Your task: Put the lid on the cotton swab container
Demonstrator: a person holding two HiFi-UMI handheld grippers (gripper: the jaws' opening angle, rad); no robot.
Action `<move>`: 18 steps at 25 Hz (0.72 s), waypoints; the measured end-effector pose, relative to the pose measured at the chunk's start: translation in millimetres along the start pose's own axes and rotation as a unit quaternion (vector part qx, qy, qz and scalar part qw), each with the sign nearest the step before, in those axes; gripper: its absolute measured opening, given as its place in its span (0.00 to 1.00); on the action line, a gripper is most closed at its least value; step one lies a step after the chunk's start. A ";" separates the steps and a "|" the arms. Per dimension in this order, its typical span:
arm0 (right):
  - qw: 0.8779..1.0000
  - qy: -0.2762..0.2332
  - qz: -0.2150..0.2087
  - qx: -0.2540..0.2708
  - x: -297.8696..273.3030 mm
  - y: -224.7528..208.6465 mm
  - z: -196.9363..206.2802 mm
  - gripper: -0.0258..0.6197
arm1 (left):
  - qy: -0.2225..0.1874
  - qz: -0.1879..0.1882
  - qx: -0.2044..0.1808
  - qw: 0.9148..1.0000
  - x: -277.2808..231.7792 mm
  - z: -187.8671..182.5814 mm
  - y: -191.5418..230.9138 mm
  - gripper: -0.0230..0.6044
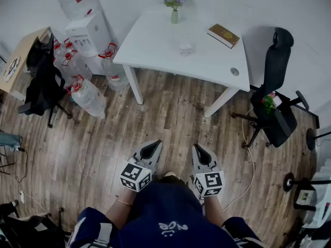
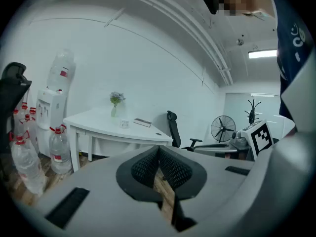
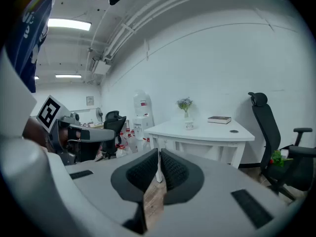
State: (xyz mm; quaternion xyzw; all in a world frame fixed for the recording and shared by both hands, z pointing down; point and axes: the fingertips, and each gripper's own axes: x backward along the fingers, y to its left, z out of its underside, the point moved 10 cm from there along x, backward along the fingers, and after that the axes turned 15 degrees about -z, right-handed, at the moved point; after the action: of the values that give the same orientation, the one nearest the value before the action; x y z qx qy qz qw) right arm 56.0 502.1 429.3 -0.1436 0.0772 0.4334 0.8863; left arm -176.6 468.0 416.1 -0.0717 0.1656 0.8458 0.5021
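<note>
Both closed and empty, the left gripper (image 1: 155,145) and right gripper (image 1: 198,148) face the cotton swab container (image 1: 185,48), well apart at 12 o'clock on the table (image 1: 155,45); the right looks slightly nearer.

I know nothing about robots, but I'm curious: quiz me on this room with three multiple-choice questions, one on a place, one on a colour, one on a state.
1. Where does the flower vase stand? A on a shelf; B on the table; C on a windowsill.
2. What colour is the table? A black; B red; C white.
3. How are the jaws of the left tool and right tool? A closed, empty; B wide open; C clamped on a spoon.
Answers: B, the vase sits near the tabletop's far edge; C, top and legs are white; A, each tool's pads meet with nothing between.
</note>
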 end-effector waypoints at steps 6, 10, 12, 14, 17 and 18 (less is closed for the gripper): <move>1.000 0.003 -0.019 0.019 -6.4 -7.0 -3.8 0.13 | -0.014 -0.009 -0.007 1.000 -6.6 -0.6 -3.5 0.07; 1.000 0.004 -0.015 0.015 -4.9 -13.1 -1.2 0.13 | -0.013 -0.011 -0.001 1.000 -7.8 3.1 -9.8 0.07; 1.000 -0.004 -0.013 -0.003 -5.9 -17.7 -0.7 0.13 | -0.010 -0.012 -0.004 1.000 -9.4 3.7 -9.8 0.07; 1.000 -0.010 -0.015 -0.018 -10.3 -20.4 -0.9 0.13 | -0.004 -0.010 -0.006 1.000 -12.1 4.5 -5.0 0.07; 1.000 -0.008 -0.013 -0.022 -20.5 -22.4 -2.0 0.13 | 0.000 -0.004 0.001 1.000 -22.0 5.8 6.4 0.07; 1.000 -0.007 -0.011 -0.023 -24.6 -23.3 -2.1 0.13 | 0.000 -0.001 0.005 1.000 -27.4 5.6 10.7 0.07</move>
State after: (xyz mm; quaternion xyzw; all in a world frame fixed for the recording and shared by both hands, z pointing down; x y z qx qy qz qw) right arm 59.4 469.4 438.1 -0.1616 0.0598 0.4261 0.8881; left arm -172.4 442.6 431.4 -0.0691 0.1700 0.8443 0.5034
